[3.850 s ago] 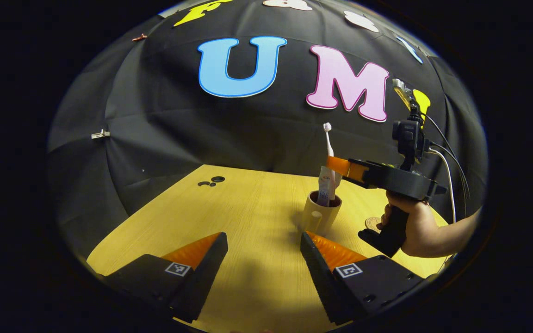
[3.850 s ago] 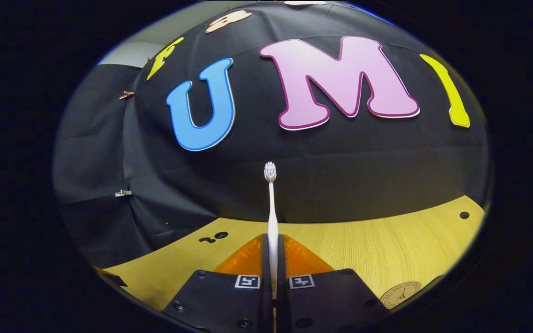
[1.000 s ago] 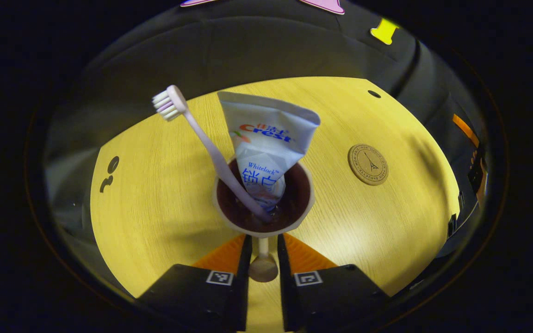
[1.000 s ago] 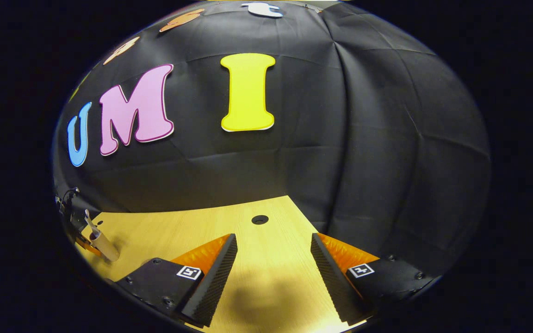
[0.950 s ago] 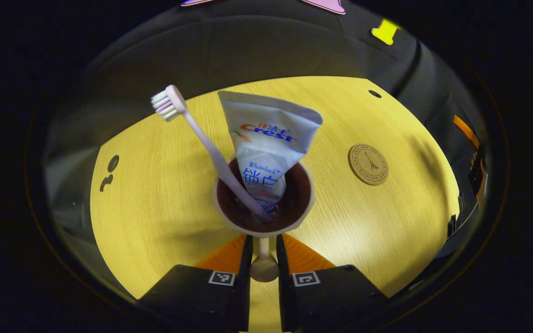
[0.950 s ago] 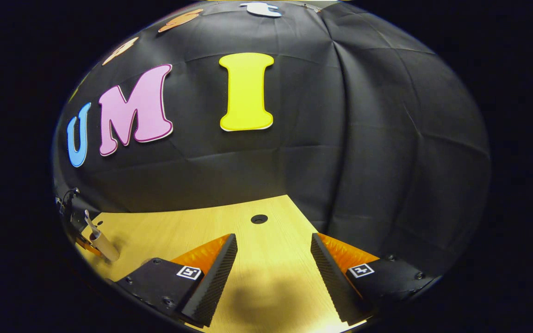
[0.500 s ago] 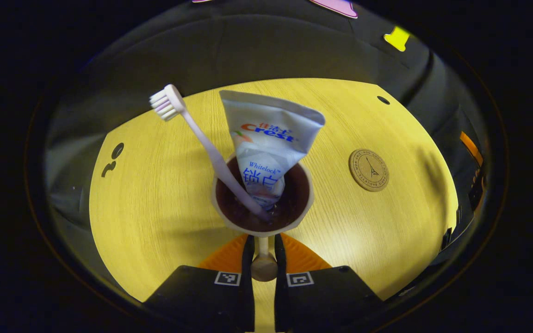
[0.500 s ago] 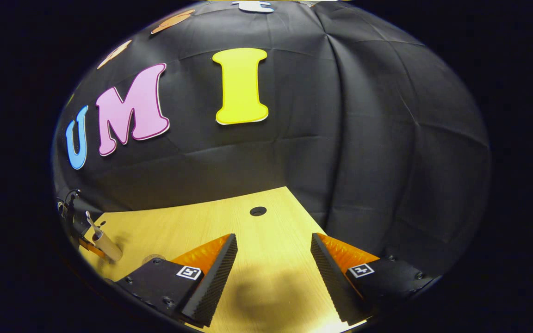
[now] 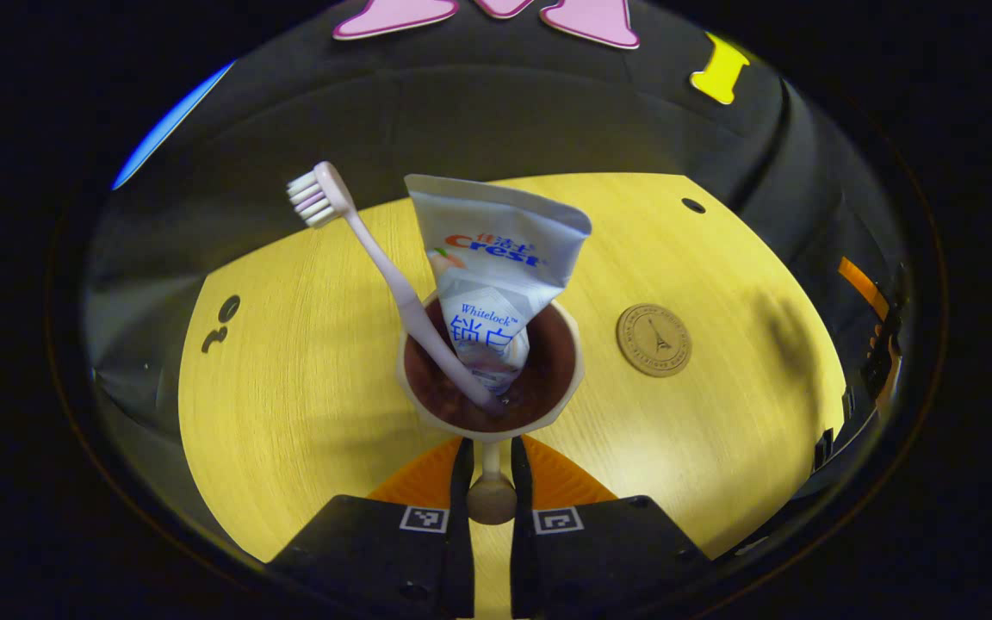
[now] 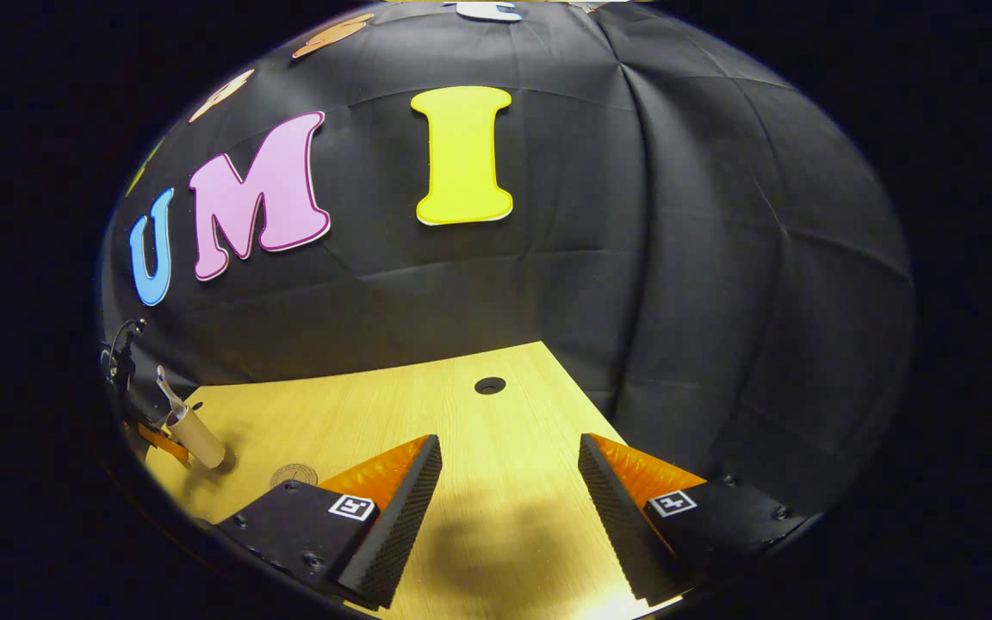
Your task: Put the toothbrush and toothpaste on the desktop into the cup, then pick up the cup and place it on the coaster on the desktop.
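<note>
Pale matt cup (image 9: 489, 424) with a glossy dark inside, sitting on the yellow wood-grain desktop (image 9: 289, 387). Beside it, an engraved wooden-looking round coaster (image 9: 654, 340). Crinkly glossy toothpaste tube (image 9: 492, 267), smooth plastic toothbrush (image 9: 375, 258).

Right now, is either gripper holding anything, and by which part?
The left gripper is shut on the cup, pinching its handle just below the rim. The right gripper is open over the desktop, holding nothing.
</note>
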`<state>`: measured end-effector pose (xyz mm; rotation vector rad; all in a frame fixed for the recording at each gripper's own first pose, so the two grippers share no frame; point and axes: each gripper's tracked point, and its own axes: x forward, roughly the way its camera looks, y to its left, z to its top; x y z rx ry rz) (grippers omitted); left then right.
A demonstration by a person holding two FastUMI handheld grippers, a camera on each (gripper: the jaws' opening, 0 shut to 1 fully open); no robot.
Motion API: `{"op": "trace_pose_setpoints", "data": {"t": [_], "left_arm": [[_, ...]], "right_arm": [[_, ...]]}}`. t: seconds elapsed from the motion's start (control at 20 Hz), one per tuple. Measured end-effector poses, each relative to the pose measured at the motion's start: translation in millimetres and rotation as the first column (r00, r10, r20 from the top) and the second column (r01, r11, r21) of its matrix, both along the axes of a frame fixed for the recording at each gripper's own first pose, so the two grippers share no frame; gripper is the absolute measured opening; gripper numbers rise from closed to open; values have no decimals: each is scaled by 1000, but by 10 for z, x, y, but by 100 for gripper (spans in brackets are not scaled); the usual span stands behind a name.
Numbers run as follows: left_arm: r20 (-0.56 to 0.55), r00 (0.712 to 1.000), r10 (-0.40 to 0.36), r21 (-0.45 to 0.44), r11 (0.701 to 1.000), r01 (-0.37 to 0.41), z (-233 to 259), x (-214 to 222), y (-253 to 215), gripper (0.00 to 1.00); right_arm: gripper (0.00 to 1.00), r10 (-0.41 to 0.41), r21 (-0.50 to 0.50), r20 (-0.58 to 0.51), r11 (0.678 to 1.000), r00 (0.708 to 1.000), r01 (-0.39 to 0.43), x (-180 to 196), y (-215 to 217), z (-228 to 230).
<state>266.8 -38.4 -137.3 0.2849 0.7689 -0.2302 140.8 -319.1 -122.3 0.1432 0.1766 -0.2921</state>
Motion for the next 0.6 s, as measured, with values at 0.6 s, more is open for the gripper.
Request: {"op": "trace_pose_setpoints", "data": {"t": [0.6], "left_arm": [[-36,966,-256,38,966,257,-84,150,-1361,21]], "right_arm": [[98,6,13,7,1000,1000,-6,-20,113,-48]]}}
